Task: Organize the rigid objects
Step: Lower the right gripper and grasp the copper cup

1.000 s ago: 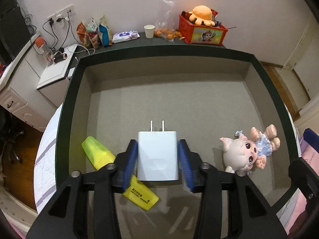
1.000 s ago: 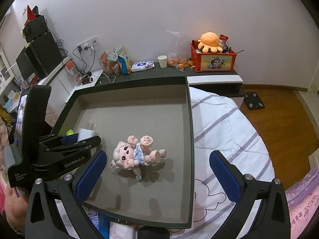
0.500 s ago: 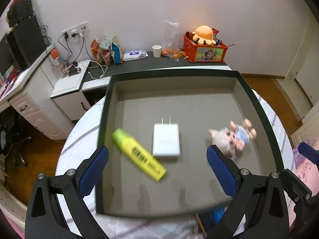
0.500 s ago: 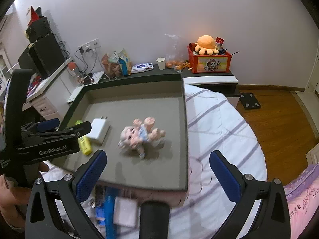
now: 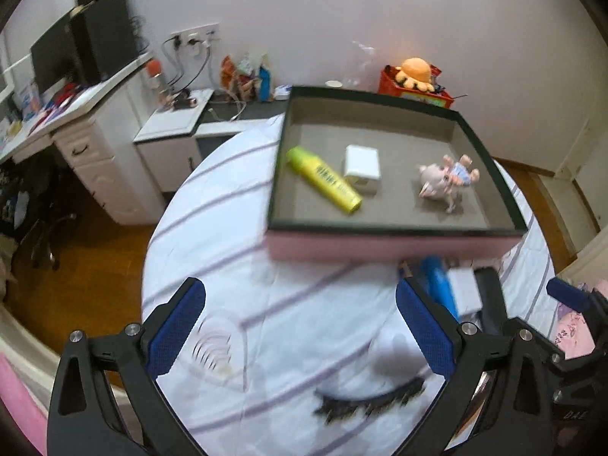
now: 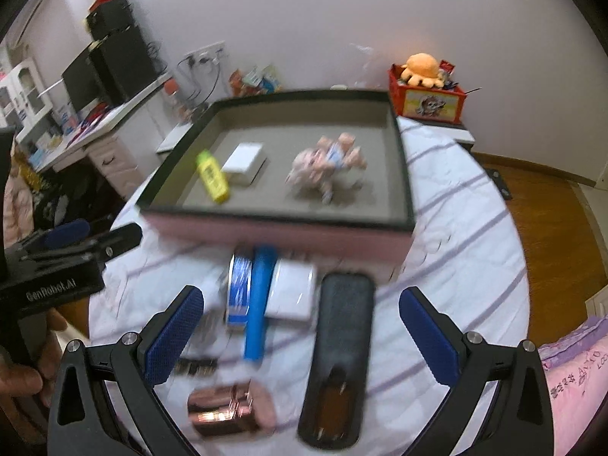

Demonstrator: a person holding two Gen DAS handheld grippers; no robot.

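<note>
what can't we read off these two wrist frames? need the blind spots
- Print on the yellow marker in the dark-rimmed tray: motion blur, both views.
- Items in front of the tray: left wrist view shows only slivers of the blue tube behind the open left gripper.
- Small dark striped item: smeared and partly behind a finger of the open right gripper, right wrist view.
- Shiny copper-coloured object: blurred, type unclear.
- White charger prongs: not visible.

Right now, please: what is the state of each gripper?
Left gripper: open, holding nothing, jaws just opened.
Right gripper: open, holding nothing.
</note>
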